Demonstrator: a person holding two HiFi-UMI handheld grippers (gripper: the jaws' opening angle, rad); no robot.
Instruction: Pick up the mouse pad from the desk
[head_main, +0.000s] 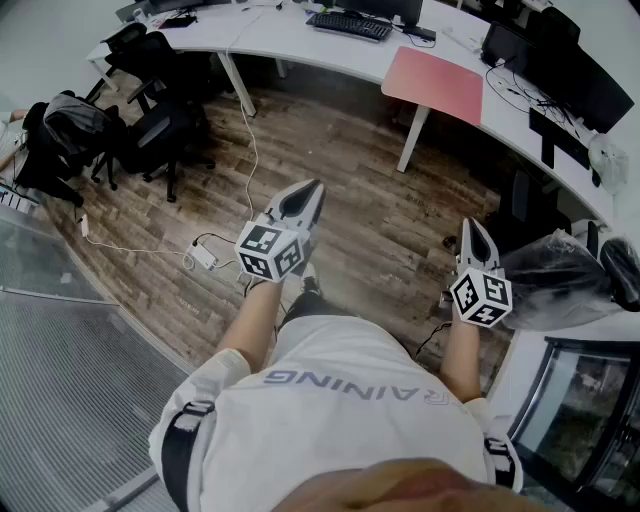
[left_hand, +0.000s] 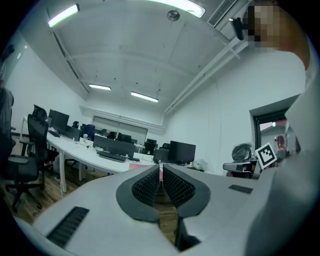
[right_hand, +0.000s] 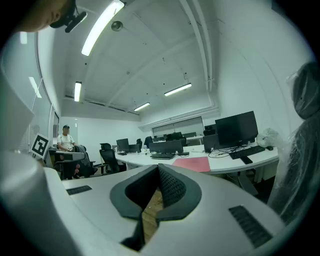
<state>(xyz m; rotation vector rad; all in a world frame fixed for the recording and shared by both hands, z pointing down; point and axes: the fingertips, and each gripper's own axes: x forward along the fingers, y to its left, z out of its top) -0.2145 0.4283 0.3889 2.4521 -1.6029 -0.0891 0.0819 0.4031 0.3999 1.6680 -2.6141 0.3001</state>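
The mouse pad (head_main: 435, 84) is a flat pink rectangle lying on the long curved white desk (head_main: 290, 42), at its front edge, far ahead of both grippers. It also shows as a pink strip in the left gripper view (left_hand: 135, 166) and a pink sheet in the right gripper view (right_hand: 192, 163). My left gripper (head_main: 312, 190) is held over the wooden floor, shut with nothing in it; its jaws (left_hand: 161, 168) meet at the tips. My right gripper (head_main: 471, 228) hangs to the right, likewise shut and empty (right_hand: 158, 168). Both point toward the desk.
A keyboard (head_main: 348, 25) and dark monitors (head_main: 585, 80) stand on the desk. Office chairs (head_main: 150, 110) crowd the left. A power strip with a white cable (head_main: 203, 254) lies on the floor. A plastic-wrapped object (head_main: 555, 280) sits at right. A person (right_hand: 65, 140) sits far off.
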